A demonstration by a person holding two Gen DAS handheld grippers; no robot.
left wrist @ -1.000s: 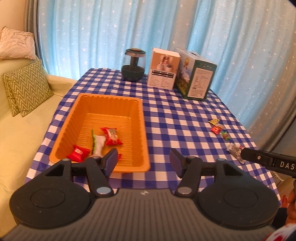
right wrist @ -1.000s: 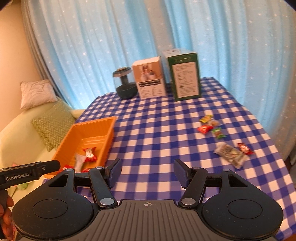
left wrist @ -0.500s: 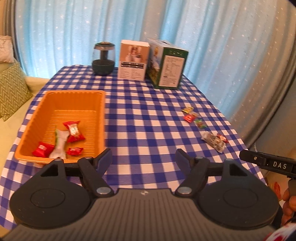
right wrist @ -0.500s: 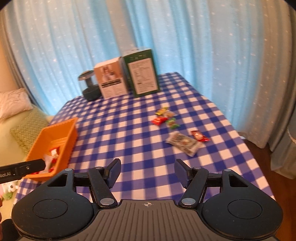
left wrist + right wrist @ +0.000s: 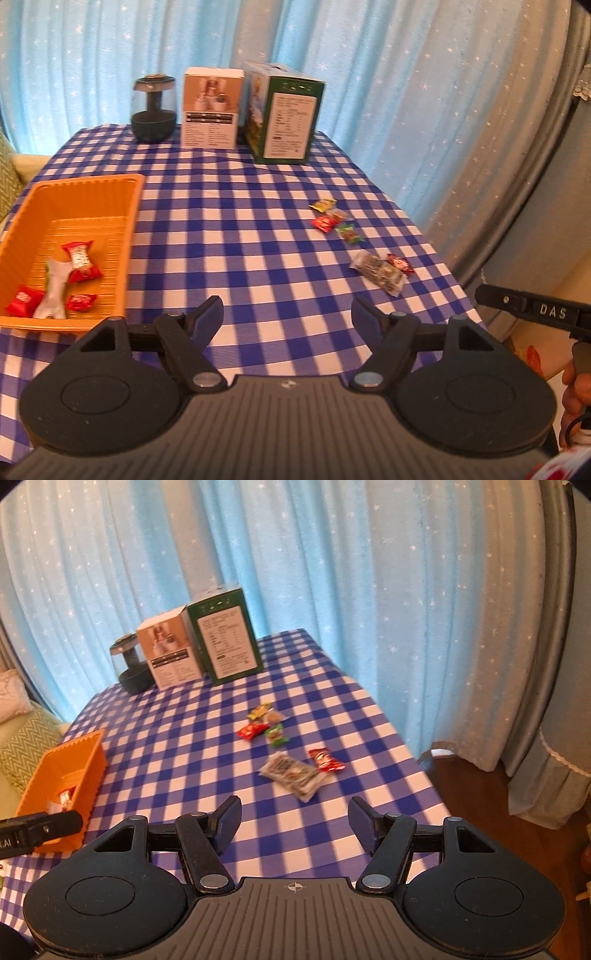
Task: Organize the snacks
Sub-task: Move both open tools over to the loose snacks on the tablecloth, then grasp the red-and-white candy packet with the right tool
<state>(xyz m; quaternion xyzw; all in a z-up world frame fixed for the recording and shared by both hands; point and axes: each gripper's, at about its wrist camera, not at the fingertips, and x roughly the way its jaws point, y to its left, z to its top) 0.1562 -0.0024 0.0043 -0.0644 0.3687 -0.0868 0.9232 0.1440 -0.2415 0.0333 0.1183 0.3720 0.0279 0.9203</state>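
An orange tray [image 5: 122, 236] at the table's left holds several wrapped snacks, among them a red candy [image 5: 80, 260] and a white packet [image 5: 54, 288]; it also shows in the right wrist view [image 5: 88, 764]. Loose snacks lie at the table's right: a clear flat packet [image 5: 293, 773] [image 5: 378, 271], a red candy [image 5: 327, 760], a green candy [image 5: 277, 735], another red one [image 5: 251, 732] and a yellow one [image 5: 258, 712]. My left gripper [image 5: 287, 319] is open and empty above the front edge. My right gripper [image 5: 294, 821] is open and empty, just short of the clear packet.
A blue checked cloth [image 5: 236, 236] covers the table. At the back stand a dark jar [image 5: 153, 109], a white box [image 5: 212, 109] and a green box [image 5: 286, 118]. Blue curtains hang behind. A sofa with cushions is at the left [image 5: 22, 738]. The table's right edge drops to wooden floor [image 5: 476, 786].
Both grippers have swung to the right. The loose snacks now sit nearer the middle of the right wrist view, and the tray has slid to the left edge of both views. Both stayed open.
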